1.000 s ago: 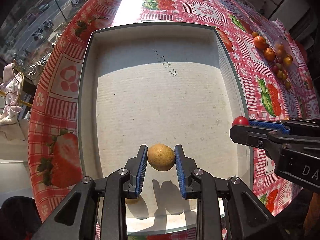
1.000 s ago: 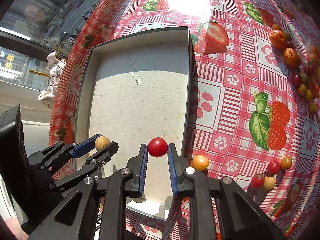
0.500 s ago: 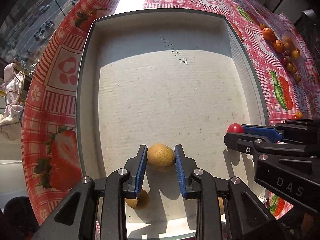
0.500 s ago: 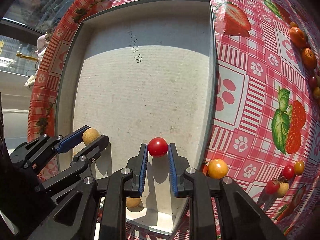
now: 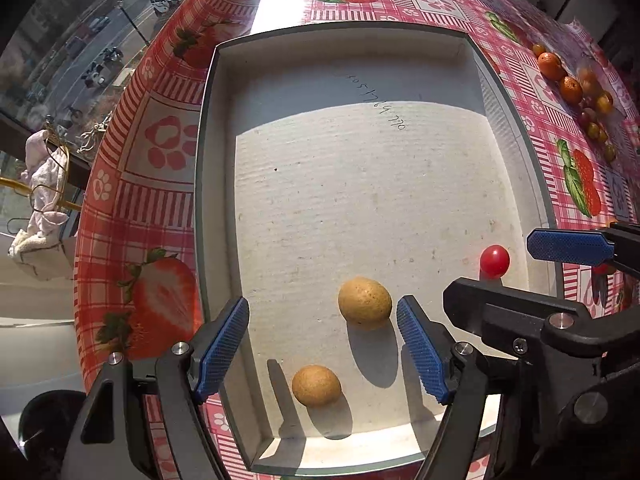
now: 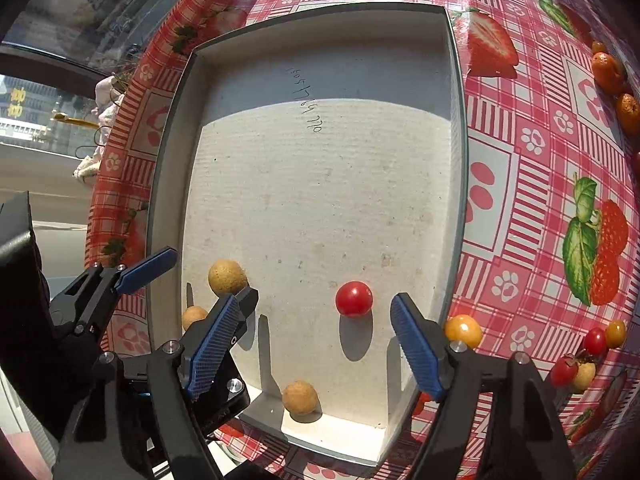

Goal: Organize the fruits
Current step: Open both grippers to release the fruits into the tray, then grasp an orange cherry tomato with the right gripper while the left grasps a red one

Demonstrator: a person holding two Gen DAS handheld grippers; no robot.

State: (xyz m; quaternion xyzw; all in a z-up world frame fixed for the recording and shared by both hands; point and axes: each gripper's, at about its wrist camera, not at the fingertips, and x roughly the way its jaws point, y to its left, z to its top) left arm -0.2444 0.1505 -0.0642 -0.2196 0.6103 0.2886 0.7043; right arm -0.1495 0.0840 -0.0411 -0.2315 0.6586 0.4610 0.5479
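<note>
A shallow white cardboard box [image 5: 360, 184] [image 6: 320, 200] lies on the strawberry tablecloth. My left gripper [image 5: 322, 346] is open over its near end. A tan round fruit [image 5: 365, 302] [image 6: 227, 277] lies loose on the box floor between the left fingers, near the right one. A second tan fruit [image 5: 316, 385] [image 6: 194, 317] lies closer to the near wall. My right gripper [image 6: 314, 348] is open, with a red cherry tomato [image 6: 354, 298] [image 5: 495, 261] free on the box floor between its fingers. A third tan fruit [image 6: 300, 397] sits at the near wall.
Loose fruit lies on the cloth to the right: a yellow tomato [image 6: 463, 331] by the box wall, red and yellow tomatoes [image 6: 596, 342], and small oranges [image 6: 608, 70] [image 5: 560, 76] farther back. The table edge [image 5: 132, 120] and a window are on the left.
Both grippers have opened. The left let go of the tan fruit and the right let go of the red tomato; both now rest on the box floor.
</note>
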